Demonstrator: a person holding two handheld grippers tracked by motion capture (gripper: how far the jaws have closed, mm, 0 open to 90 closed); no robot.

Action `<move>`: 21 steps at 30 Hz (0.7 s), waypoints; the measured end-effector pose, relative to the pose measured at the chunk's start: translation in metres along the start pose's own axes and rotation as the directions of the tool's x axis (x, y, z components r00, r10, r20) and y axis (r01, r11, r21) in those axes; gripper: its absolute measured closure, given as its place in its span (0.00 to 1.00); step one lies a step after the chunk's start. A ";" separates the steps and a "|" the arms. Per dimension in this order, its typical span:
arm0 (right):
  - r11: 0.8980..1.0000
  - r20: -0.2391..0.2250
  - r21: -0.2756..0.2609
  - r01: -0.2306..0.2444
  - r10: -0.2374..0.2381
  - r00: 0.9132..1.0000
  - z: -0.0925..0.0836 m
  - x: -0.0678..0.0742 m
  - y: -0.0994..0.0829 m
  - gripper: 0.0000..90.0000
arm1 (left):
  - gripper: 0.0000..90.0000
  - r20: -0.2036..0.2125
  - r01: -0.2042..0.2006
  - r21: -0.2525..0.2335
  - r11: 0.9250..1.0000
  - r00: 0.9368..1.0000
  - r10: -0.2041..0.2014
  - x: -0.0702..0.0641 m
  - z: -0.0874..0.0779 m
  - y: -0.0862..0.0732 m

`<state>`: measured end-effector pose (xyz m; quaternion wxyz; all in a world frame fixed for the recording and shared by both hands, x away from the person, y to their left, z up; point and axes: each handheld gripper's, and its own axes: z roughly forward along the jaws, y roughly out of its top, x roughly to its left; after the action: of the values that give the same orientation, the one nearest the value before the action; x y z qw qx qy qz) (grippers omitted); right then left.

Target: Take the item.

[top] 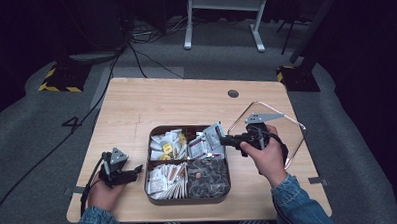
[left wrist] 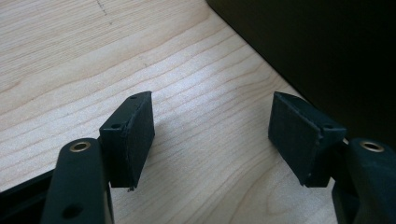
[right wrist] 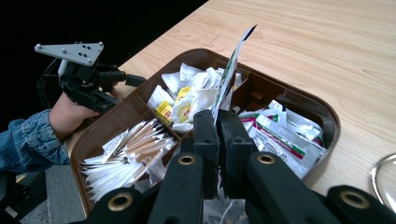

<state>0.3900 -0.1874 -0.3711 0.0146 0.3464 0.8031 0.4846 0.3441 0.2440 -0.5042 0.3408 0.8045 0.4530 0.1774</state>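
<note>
A brown four-compartment tray (top: 147,166) of small packets sits at the table's middle. My right gripper (top: 223,139) hangs over its far right compartment, shut on a thin white packet (top: 214,133) with red and green print. In the right gripper view the two jaws (right wrist: 218,122) press together on that packet (right wrist: 231,70), which stands edge-on and rises above the tray (right wrist: 322,109). My left gripper (top: 133,172) rests on the table left of the tray. Its jaws (left wrist: 212,107) stand wide apart with only bare wood between them.
The tray's other compartments hold white and yellow packets (top: 166,143), pale sachets (top: 165,180) and dark packets (top: 209,176). A bent metal wire frame (top: 293,119) lies on the table right of the tray. A round cable hole (top: 233,94) sits near the far edge.
</note>
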 end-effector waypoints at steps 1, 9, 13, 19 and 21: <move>1.000 0.000 -0.001 -0.004 0.004 1.000 -0.002 0.000 -0.001 0.97 | 0.35 0.000 0.000 0.000 1.000 1.000 0.000 0.000 0.000 0.000; 0.999 0.012 -0.023 -0.034 0.034 0.999 -0.023 -0.007 -0.010 0.97 | 0.35 0.001 0.001 0.000 1.000 1.000 -0.001 0.000 0.000 0.000; 0.998 0.023 -0.032 -0.045 0.046 0.999 -0.031 -0.010 -0.015 0.97 | 0.35 0.001 0.000 0.000 1.000 1.000 0.000 0.000 0.000 0.000; 0.997 0.033 -0.040 -0.060 0.061 0.998 -0.041 -0.016 -0.021 0.97 | 0.35 0.000 0.000 0.000 1.000 1.000 0.000 0.000 0.000 0.000; 0.998 0.033 -0.027 -0.060 0.060 0.998 -0.044 -0.017 -0.024 0.97 | 0.35 -0.001 0.000 -0.001 1.000 1.000 0.000 0.000 0.000 0.000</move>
<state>0.3741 -0.2375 -0.3721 0.0181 0.3784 0.7856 0.4892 0.3441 0.2438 -0.5043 0.3409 0.8043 0.4531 0.1779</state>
